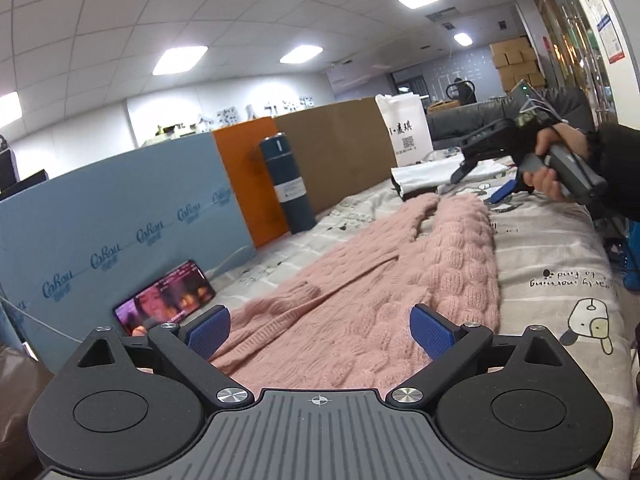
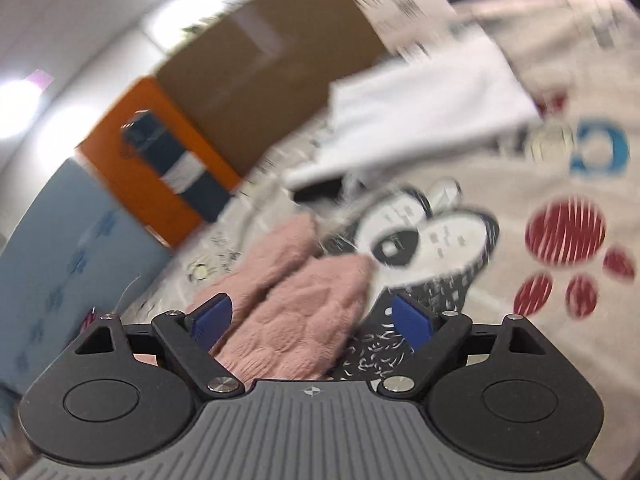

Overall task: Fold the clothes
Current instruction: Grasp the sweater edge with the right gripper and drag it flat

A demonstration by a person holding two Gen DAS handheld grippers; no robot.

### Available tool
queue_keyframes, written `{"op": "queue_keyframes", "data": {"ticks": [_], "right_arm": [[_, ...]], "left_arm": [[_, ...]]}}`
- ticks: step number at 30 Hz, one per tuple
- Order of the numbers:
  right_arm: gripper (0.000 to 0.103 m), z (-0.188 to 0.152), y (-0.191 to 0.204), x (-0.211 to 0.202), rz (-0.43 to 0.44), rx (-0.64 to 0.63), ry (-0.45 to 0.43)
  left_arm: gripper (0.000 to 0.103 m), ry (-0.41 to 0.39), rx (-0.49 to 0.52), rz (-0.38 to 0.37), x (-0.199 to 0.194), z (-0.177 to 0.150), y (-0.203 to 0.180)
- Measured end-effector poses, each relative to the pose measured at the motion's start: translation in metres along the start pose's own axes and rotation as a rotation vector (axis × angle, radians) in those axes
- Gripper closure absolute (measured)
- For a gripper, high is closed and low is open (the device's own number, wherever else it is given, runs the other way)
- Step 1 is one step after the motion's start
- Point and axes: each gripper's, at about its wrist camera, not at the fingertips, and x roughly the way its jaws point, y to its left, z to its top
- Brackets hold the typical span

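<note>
A pink cable-knit sweater [image 1: 380, 280] lies stretched out on a cartoon-print bed sheet [image 1: 552, 264]. My left gripper [image 1: 320, 330] is open and empty just above the sweater's near end. My right gripper [image 2: 312, 320] is open and empty over the sweater's far end [image 2: 296, 304]; that view is motion-blurred. In the left wrist view the right gripper [image 1: 480, 184] hangs above the far end, held by a hand. A folded white garment [image 1: 424, 174] lies beyond the sweater, and also shows in the right wrist view [image 2: 420, 120].
A phone [image 1: 164, 300] with a lit screen leans on a blue foam board [image 1: 100, 232] at the left. A dark cylinder [image 1: 286, 184], an orange board [image 1: 244, 172], a cardboard panel [image 1: 340, 152] and a white bag [image 1: 408, 128] stand along the far edge.
</note>
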Motion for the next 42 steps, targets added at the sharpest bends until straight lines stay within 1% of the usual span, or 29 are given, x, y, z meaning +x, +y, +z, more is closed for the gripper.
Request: {"op": "queue_keyframes", "data": {"ticks": [2,3,5,6,7,9,10,11,13,14,15,19,20,22,24,26,30,32,34,35,36,37,38,39,41,42], "right_arm": [[0.017,0.000,0.002,0.007,-0.011,-0.012,-0.030],[0.017,-0.001,0.006,0.011,-0.030,-0.043,-0.040],[0.021,-0.004,0.016,0.020,-0.086,-0.119,-0.061],[0.038,-0.007,0.021,0.024,-0.124,-0.162,-0.072],[0.067,-0.010,0.027,0.026,-0.154,-0.209,-0.074],[0.086,-0.015,0.031,0.024,-0.135,-0.248,-0.064],[0.092,-0.017,0.031,0.019,-0.115,-0.252,-0.070],[0.093,-0.018,0.035,0.010,-0.107,-0.277,-0.107],[0.096,-0.018,0.045,-0.014,-0.096,-0.348,-0.208],[0.096,-0.016,0.050,-0.027,-0.089,-0.376,-0.254],[0.096,-0.013,0.053,-0.039,-0.078,-0.382,-0.280],[0.097,-0.006,0.059,-0.075,-0.027,-0.353,-0.329],[0.097,-0.004,0.060,-0.079,-0.027,-0.345,-0.335],[0.097,-0.005,0.061,-0.079,-0.064,-0.366,-0.326],[0.097,-0.009,0.059,-0.074,-0.116,-0.399,-0.311],[0.097,-0.017,0.054,-0.063,-0.185,-0.444,-0.292],[0.097,-0.029,0.036,-0.033,-0.288,-0.505,-0.241],[0.097,-0.030,0.024,-0.020,-0.312,-0.494,-0.193],[0.096,-0.029,0.014,-0.013,-0.338,-0.481,-0.169],[0.094,-0.028,0.012,-0.012,-0.351,-0.479,-0.173],[0.085,-0.027,0.011,-0.013,-0.368,-0.478,-0.190],[0.072,-0.025,0.012,-0.014,-0.398,-0.489,-0.218],[0.066,-0.022,0.015,-0.016,-0.440,-0.507,-0.256],[0.063,-0.017,0.016,-0.018,-0.438,-0.499,-0.281],[0.062,-0.005,0.018,-0.024,-0.419,-0.473,-0.328],[0.060,0.002,0.018,-0.026,-0.369,-0.437,-0.320]], "left_arm": [[0.005,0.008,-0.006,0.000,0.003,-0.001,0.000],[0.005,0.012,-0.009,-0.001,0.004,-0.002,0.000],[0.005,0.016,-0.011,-0.001,0.005,-0.003,0.000],[0.005,0.018,-0.011,0.000,0.006,-0.003,-0.001],[0.005,0.020,-0.012,0.000,0.006,-0.003,-0.001],[0.005,0.021,-0.015,-0.002,0.006,-0.004,0.000],[0.005,0.020,-0.020,-0.001,0.006,-0.005,0.001],[0.005,0.020,-0.026,0.000,0.006,-0.005,0.002],[0.005,0.020,-0.038,-0.001,0.006,-0.006,0.004],[0.005,0.021,-0.043,-0.001,0.006,-0.006,0.005],[0.005,0.023,-0.047,-0.004,0.007,-0.006,0.005],[0.005,0.024,-0.041,-0.024,0.008,-0.006,0.004],[0.005,0.024,-0.037,-0.031,0.009,-0.005,0.003],[0.005,0.035,-0.025,-0.046,0.011,-0.005,0.001],[0.005,0.052,-0.004,-0.041,0.015,-0.004,-0.003],[0.005,0.057,0.005,-0.046,0.016,-0.004,-0.005],[0.005,0.064,-0.002,-0.046,0.018,-0.004,-0.005],[0.005,0.068,-0.001,-0.041,0.019,-0.004,-0.005],[0.005,0.063,0.001,-0.041,0.018,-0.003,-0.005],[0.005,0.057,-0.001,-0.041,0.017,-0.002,-0.004],[0.005,0.047,-0.009,-0.037,0.015,-0.001,-0.001],[0.005,0.037,-0.017,-0.032,0.012,-0.001,0.002],[0.005,0.026,-0.027,-0.027,0.010,0.000,0.005],[0.005,0.010,-0.046,-0.018,0.008,0.002,0.010],[0.005,-0.018,-0.097,0.018,0.005,0.007,0.024],[0.004,-0.025,-0.129,0.051,0.005,0.010,0.032]]}}
